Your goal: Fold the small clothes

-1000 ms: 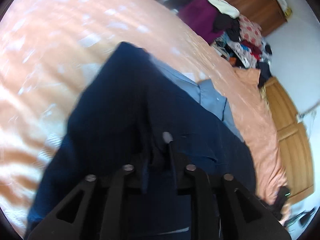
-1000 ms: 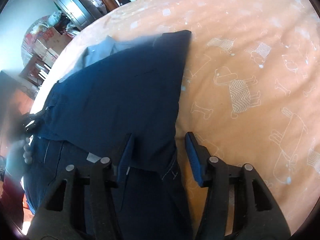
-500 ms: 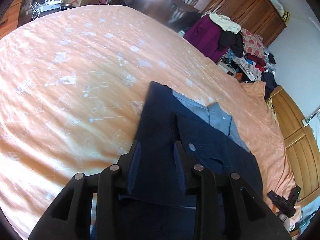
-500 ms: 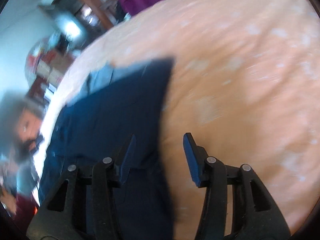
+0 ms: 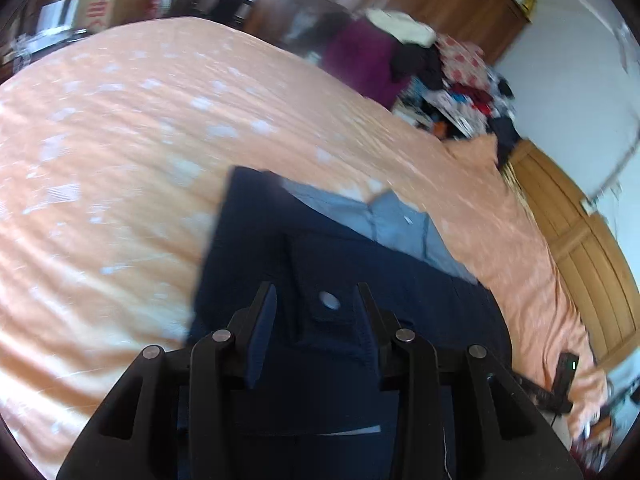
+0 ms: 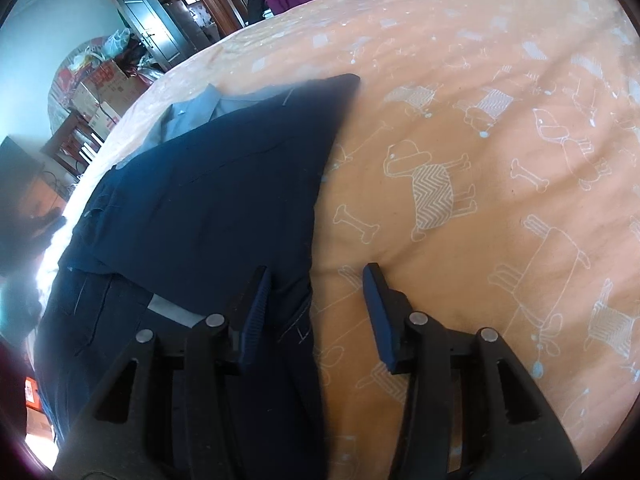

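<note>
Dark navy trousers (image 5: 256, 240) (image 6: 224, 184) lie folded over on the orange bedspread (image 5: 120, 128) (image 6: 480, 120), with a pale blue shirt (image 5: 384, 220) (image 6: 192, 114) peeking out beneath their far edge. My left gripper (image 5: 316, 304) hovers open above the waistband, its jaws either side of a silver button (image 5: 329, 300). My right gripper (image 6: 318, 284) is open over the trousers' right edge, the left finger above the cloth and the right finger above the bedspread. Neither holds anything.
A heap of mixed clothes (image 5: 440, 68) and a purple garment (image 5: 360, 60) sit beyond the bed by a wooden wardrobe (image 5: 460, 4). Cardboard boxes (image 6: 104, 84) and a door (image 6: 136, 12) stand at the left. A wooden bed frame (image 5: 580, 248) runs along the right.
My left gripper went from shut on the navy cloth to open and drew back. The trousers settled flat. The right gripper stayed open and shifted slightly.
</note>
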Motion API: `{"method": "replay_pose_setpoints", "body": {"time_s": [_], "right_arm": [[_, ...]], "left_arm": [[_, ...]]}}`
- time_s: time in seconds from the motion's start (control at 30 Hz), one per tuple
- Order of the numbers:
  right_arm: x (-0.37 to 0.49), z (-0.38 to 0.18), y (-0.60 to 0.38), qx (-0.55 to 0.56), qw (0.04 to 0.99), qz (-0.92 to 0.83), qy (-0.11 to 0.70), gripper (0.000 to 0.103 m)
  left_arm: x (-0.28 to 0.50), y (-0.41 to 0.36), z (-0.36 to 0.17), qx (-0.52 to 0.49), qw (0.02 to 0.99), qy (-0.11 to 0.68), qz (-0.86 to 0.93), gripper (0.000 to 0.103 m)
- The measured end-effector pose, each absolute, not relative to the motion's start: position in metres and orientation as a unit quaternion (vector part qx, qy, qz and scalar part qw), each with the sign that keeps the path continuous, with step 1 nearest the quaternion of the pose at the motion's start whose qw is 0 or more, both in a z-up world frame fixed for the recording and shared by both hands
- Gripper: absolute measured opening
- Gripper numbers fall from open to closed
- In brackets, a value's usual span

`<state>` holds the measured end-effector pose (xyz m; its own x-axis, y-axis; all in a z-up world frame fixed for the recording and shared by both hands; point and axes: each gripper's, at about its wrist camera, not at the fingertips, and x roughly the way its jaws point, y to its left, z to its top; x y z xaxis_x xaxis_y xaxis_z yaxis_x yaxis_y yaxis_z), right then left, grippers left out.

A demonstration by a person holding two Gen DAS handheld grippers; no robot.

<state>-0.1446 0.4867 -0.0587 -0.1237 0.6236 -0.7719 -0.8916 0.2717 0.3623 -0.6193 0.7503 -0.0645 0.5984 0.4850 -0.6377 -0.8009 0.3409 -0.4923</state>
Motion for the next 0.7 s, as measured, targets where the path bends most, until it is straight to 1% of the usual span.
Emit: {"method": "replay_pose_setpoints", "body": {"time_s": [0.1, 0.17, 0.23, 0.27, 0.3, 0.4, 0.5, 0.53, 0.57, 0.63, 0.67, 0.7], "right_arm": [[-0.144, -0.058, 0.486, -0.14, 0.645, 0.589, 0.467, 0.046], [-0.144, -0.058, 0.485, -0.139, 0.644, 0.59, 0.467, 0.047], [-0.144, -0.058, 0.485, -0.139, 0.642, 0.592, 0.467, 0.049], [-0.144, -0.057, 0.485, -0.14, 0.639, 0.593, 0.469, 0.049], [-0.144, -0.056, 0.485, -0.142, 0.636, 0.594, 0.472, 0.049], [-0.148, -0.048, 0.475, -0.155, 0.631, 0.593, 0.475, 0.05], [-0.169, -0.041, 0.449, -0.194, 0.632, 0.59, 0.463, 0.053], [-0.177, -0.041, 0.442, -0.208, 0.633, 0.588, 0.459, 0.057], [-0.187, -0.04, 0.432, -0.226, 0.634, 0.585, 0.453, 0.059], [-0.206, -0.038, 0.413, -0.248, 0.639, 0.579, 0.441, 0.067], [-0.216, -0.037, 0.402, -0.259, 0.638, 0.577, 0.439, 0.069], [-0.224, -0.036, 0.393, -0.267, 0.639, 0.575, 0.435, 0.074]], "left_arm": [[-0.582, 0.757, -0.08, -0.393, 0.801, 0.248, 0.377, 0.04], [-0.569, 0.768, -0.101, -0.41, 0.77, 0.3, 0.385, 0.039], [-0.57, 0.775, -0.114, -0.411, 0.771, 0.303, 0.381, 0.042], [-0.576, 0.778, -0.116, -0.425, 0.768, 0.295, 0.377, 0.039], [-0.581, 0.778, -0.114, -0.435, 0.766, 0.289, 0.375, 0.032], [-0.593, 0.763, -0.105, -0.416, 0.768, 0.316, 0.371, 0.032], [-0.622, 0.719, -0.104, -0.411, 0.771, 0.341, 0.347, 0.034], [-0.63, 0.705, -0.102, -0.408, 0.771, 0.344, 0.347, 0.034], [-0.639, 0.685, -0.101, -0.405, 0.771, 0.354, 0.341, 0.036], [-0.653, 0.642, -0.098, -0.378, 0.777, 0.375, 0.336, 0.038], [-0.663, 0.619, -0.096, -0.371, 0.78, 0.378, 0.333, 0.04], [-0.675, 0.6, -0.093, -0.369, 0.781, 0.376, 0.334, 0.041]]}}
